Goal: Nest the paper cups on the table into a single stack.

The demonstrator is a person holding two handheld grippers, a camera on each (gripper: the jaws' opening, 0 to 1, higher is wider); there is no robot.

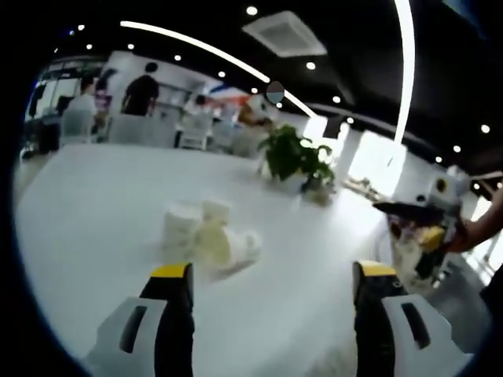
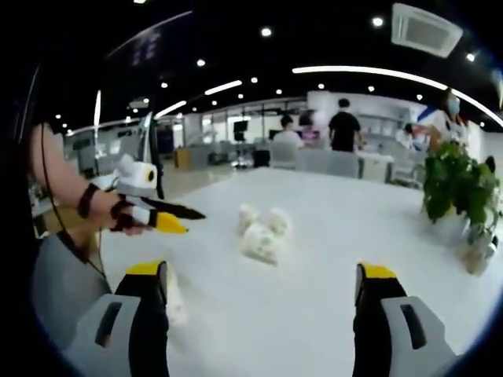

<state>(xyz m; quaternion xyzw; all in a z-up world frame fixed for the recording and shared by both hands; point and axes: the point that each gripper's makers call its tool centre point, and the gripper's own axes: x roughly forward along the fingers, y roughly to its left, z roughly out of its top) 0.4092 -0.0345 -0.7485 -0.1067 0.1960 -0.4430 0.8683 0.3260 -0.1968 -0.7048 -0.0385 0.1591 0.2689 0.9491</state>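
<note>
Yellow-tipped jaws of the left gripper [image 1: 273, 275] rise from the bottom of the left gripper view, set wide apart with nothing between them, above a white table [image 1: 94, 212]. Beyond the left jaw, near the middle of the table, lies a small cluster of white paper cups [image 1: 206, 234]: some stand upright, and at least one lies on its side with its mouth turned toward the camera; the blur does not allow a count. Farther back and to the right stands a green potted plant [image 1: 295, 157]. At the right edge of this view the right gripper [image 1: 420, 224] enters, held in a hand, dark with a yellow tip. In the right gripper view, the left gripper [image 2: 169, 216] enters at the left, held by a hand [image 2: 122, 216] with a dark strap at the wrist; its dark jaws and yellow tip point toward the table's middle, well apart from the cups. The right gripper [image 2: 261, 279] stands at the bottom of its own view, its yellow-tipped jaws likewise spread wide and holding nothing. Between and beyond them the paper cups [image 2: 263, 232] lie grouped on the table [image 2: 354, 228], unstacked and apart from both grippers. The potted plant [image 2: 460, 184] stands at the right. People [image 2: 344, 126] stand or sit in the background under ceiling lights.
</note>
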